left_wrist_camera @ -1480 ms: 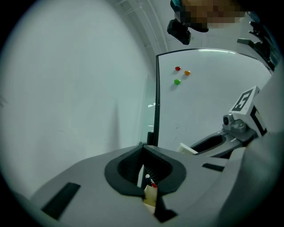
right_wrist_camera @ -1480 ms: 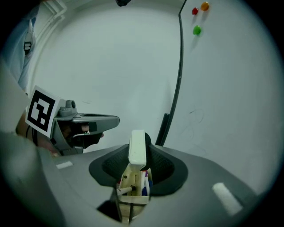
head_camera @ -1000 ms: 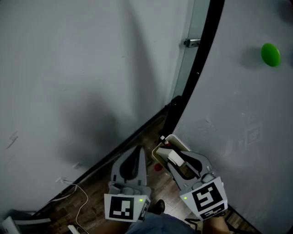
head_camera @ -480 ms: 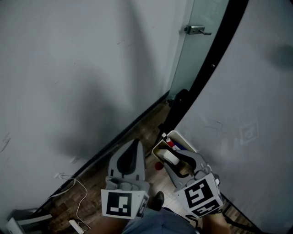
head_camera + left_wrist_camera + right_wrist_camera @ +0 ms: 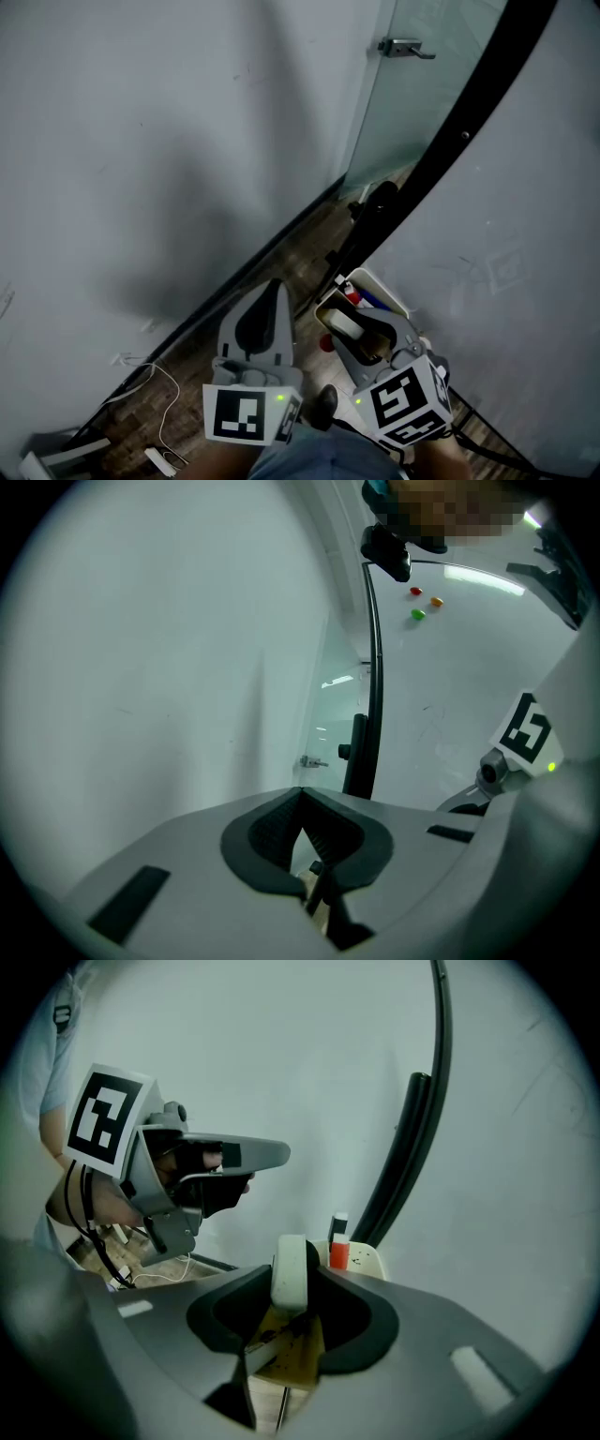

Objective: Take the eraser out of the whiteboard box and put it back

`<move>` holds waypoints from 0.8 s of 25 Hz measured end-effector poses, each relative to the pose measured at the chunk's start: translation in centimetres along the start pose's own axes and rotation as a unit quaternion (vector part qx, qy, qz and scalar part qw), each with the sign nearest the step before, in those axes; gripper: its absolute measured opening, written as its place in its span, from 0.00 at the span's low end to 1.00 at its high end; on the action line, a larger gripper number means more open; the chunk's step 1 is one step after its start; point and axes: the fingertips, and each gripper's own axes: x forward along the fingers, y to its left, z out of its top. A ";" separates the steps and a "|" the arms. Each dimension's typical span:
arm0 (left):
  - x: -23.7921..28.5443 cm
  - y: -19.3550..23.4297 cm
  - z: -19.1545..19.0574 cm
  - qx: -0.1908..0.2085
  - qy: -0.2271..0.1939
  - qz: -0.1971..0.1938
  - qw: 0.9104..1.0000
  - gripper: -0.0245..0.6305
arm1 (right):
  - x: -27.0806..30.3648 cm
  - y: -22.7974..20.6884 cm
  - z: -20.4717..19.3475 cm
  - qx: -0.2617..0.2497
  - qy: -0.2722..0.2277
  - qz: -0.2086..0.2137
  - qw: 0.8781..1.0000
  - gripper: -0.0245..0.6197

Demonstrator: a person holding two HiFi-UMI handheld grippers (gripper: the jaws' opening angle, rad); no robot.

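The right gripper (image 5: 293, 1283) points down at a slant toward a cream box (image 5: 384, 291) fixed to the lower edge of a whiteboard (image 5: 506, 281). It holds a white eraser (image 5: 344, 325) on edge between its jaws. The jaws have just eased a little wider, yet both pads press on the eraser's flat sides. The eraser hangs over the open top of the box, whose stained yellowish inside shows right beneath it. Whether its lower end touches the box cannot be told. At the far end of the box stand a red marker (image 5: 338, 1256) and, just behind it, a marker with a black cap (image 5: 338, 1223). The left gripper (image 5: 300, 797) is held level beside the right one, to the left of the box and apart from it. Its jaws are together at the tips with nothing between them. Below both lies a wooden floor (image 5: 187, 394) with a thin white cable (image 5: 164, 394) along the foot of a grey wall (image 5: 141, 141). Higher on the board sit three small magnets (image 5: 418, 615), red, orange and green.
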 end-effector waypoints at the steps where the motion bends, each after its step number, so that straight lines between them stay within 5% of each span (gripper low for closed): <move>1: 0.0 0.0 0.0 -0.002 0.000 0.000 1.000 0.05 | 0.0 0.1 0.0 -0.001 0.001 0.001 1.000 0.26; 20: -3.1 -2.0 2.0 0.013 -0.015 0.001 1.000 0.05 | -2.4 1.4 1.2 0.010 -0.050 0.024 0.998 0.29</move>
